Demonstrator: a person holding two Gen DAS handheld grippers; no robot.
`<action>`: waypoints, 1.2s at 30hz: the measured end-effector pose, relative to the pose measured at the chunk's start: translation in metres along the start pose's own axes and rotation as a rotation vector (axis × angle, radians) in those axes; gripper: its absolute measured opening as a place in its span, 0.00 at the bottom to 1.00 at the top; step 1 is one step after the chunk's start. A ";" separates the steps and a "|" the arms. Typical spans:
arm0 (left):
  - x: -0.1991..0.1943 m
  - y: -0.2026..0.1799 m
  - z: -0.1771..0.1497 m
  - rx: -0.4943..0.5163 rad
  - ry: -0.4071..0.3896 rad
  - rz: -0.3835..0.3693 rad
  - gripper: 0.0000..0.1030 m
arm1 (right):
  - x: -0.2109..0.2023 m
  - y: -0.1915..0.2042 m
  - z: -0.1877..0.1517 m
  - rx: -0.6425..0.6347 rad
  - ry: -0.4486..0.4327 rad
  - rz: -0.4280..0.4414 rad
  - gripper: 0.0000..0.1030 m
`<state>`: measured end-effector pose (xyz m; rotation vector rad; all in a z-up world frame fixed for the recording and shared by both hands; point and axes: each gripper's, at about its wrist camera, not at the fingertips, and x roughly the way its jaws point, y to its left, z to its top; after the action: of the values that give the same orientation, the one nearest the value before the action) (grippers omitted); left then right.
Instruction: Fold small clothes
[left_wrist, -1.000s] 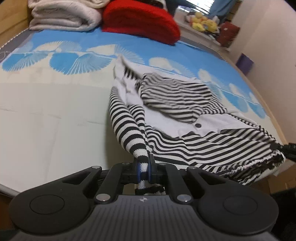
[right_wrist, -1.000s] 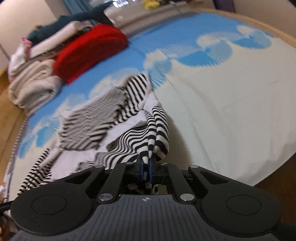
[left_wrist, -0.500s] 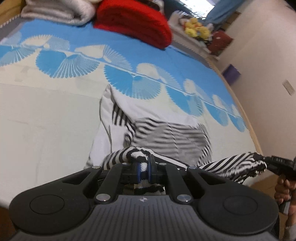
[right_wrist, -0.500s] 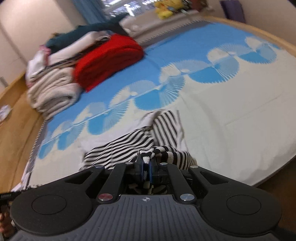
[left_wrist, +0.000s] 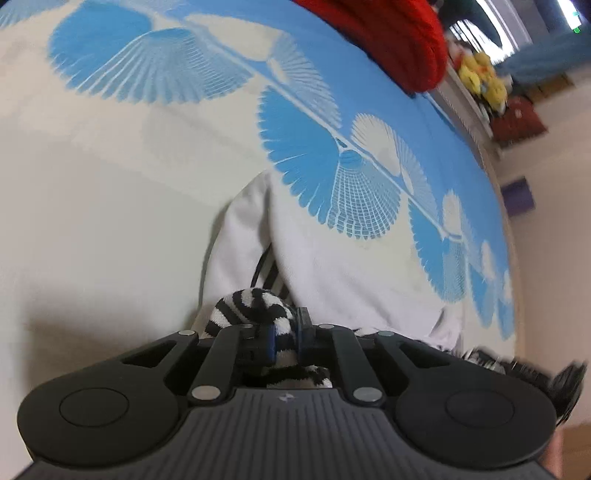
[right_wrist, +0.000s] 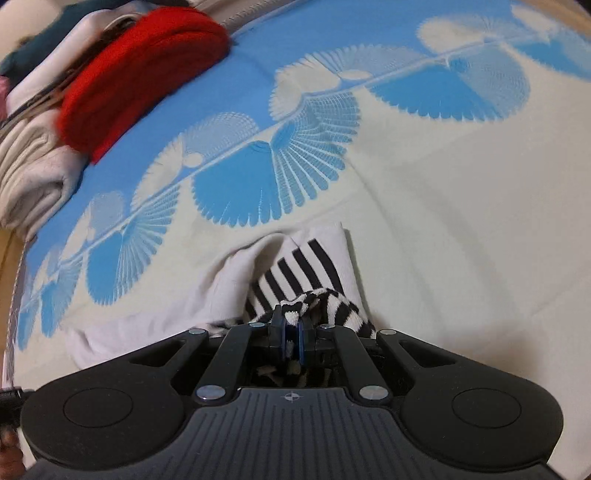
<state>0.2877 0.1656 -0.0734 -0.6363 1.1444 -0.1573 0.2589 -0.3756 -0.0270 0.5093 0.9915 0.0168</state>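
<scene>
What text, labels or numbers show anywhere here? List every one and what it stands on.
No readable words or numbers in either view.
A small cross-shaped emblem, no letters, is moulded on the black ribbed gripper body in both views.
The black-and-white striped knit garment and blue-and-cream fan-patterned bedspread carry no lettering.

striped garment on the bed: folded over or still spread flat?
Folded over. The striped garment shows mostly its plain white side, stripes only peeking out, and both the left gripper and right gripper pinch striped edges.
</scene>
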 end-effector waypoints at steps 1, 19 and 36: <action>0.001 -0.001 0.003 0.012 0.003 0.002 0.16 | 0.006 0.003 0.007 -0.014 -0.005 0.006 0.06; -0.076 -0.010 -0.033 0.178 -0.148 0.030 0.76 | -0.051 -0.032 -0.008 0.121 -0.092 0.033 0.29; 0.007 -0.081 -0.071 0.814 -0.143 0.315 0.82 | 0.017 0.011 -0.030 0.026 0.152 0.136 0.12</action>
<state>0.2439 0.0687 -0.0536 0.2505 0.9221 -0.2807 0.2462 -0.3499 -0.0493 0.6056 1.1049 0.1666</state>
